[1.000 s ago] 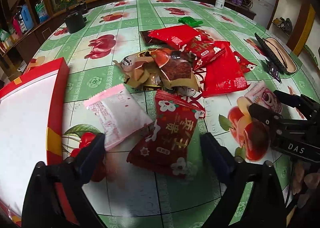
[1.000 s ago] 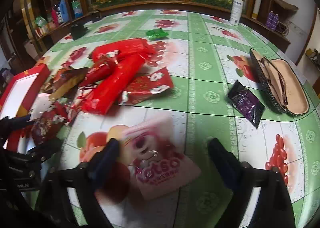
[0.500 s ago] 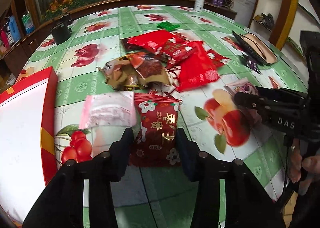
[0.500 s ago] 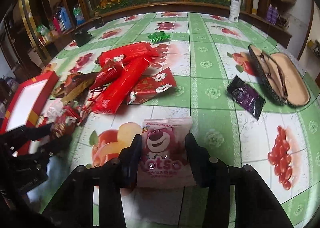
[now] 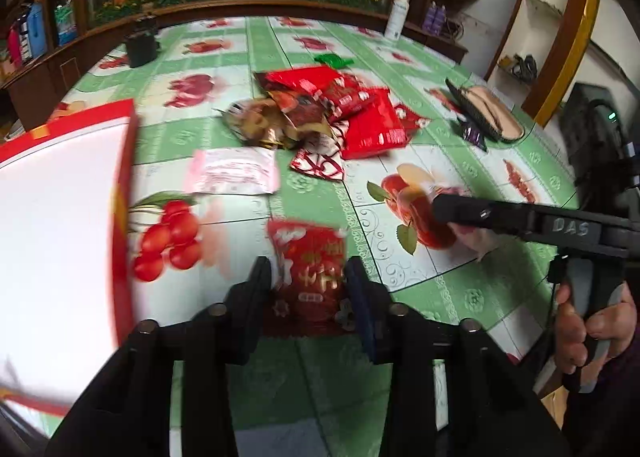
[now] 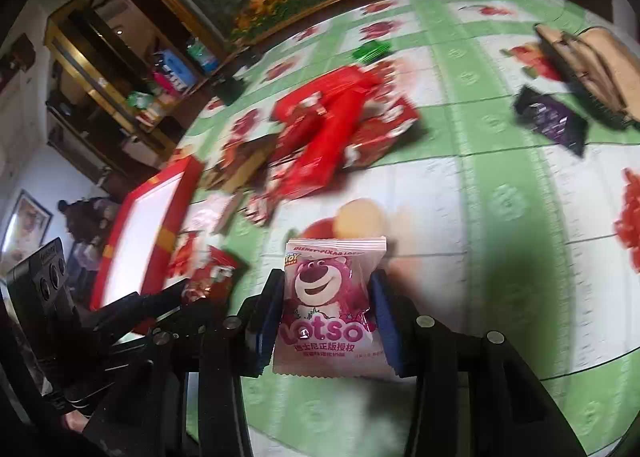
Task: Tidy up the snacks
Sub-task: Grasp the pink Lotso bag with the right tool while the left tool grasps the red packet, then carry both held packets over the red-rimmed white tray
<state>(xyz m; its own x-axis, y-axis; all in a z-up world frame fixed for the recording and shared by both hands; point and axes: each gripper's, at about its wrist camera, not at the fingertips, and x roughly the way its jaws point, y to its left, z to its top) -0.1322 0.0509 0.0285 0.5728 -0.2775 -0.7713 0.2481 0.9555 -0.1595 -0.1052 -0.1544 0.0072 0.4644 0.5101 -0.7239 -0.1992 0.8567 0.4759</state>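
Fruit-print table (image 5: 248,57), red box (image 5: 124,185) white inside, left tongs (image 5: 308,281) gripping red packet (image 5: 312,261), right tongs (image 6: 326,297) gripping pink packet (image 6: 330,293)

The left gripper (image 5: 308,277) sits at the lower centre of its view, fingers clamped on a red snack packet (image 5: 310,269). The right gripper (image 6: 326,297), lower centre of its view, pinches a pink Lotso packet (image 6: 328,297). A hand (image 5: 588,329) at lower right grips its handle.

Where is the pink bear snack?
In the right wrist view, the pink Lotso bear snack packet sits low and central, pinched between the right gripper's fingers above the green fruit-print tablecloth.
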